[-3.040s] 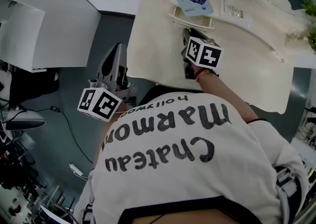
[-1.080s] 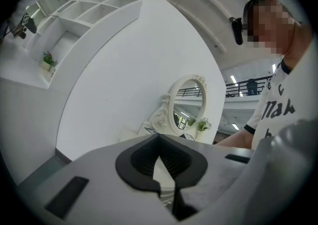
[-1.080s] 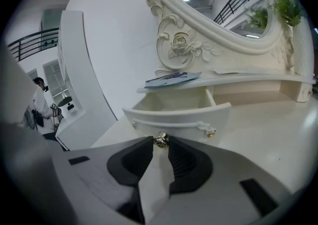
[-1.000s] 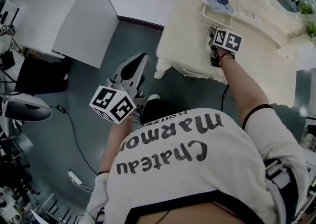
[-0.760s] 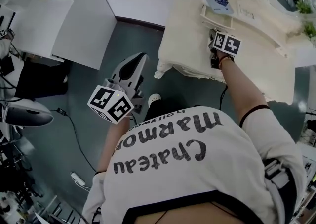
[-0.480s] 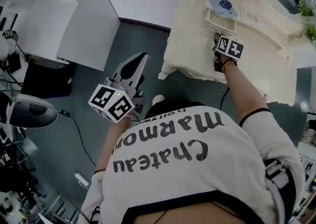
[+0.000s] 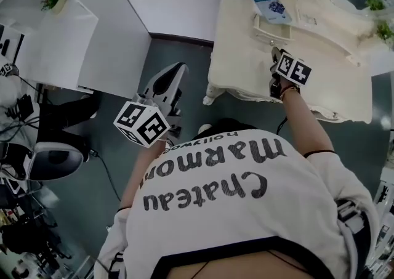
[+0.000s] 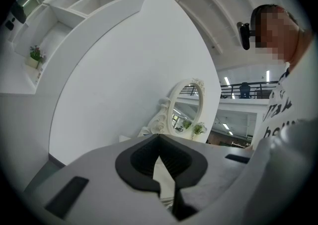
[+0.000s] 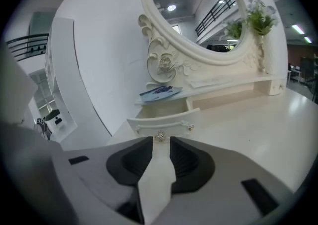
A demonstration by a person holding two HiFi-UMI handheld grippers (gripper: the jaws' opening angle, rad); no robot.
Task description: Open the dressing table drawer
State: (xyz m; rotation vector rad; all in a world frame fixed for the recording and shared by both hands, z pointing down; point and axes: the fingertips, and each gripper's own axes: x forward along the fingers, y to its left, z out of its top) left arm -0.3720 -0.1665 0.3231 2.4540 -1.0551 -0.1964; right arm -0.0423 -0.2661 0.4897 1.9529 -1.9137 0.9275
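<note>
Our right gripper (image 9: 161, 143) has just been opening its jaws, nothing between them. The knob (image 9: 160, 135) of the pulled-out drawer (image 9: 166, 118) sits just past the tips at 12 o'clock, and the drawer's inside is hidden behind its front. Our left gripper (image 8: 159, 137) is pressed together, empty.

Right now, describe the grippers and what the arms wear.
The left gripper and right gripper have pale grey bodies, black ribbed pads and a white cube of black square markers. White short-sleeved T-shirt, dark lettering; wristband on the right.
</note>
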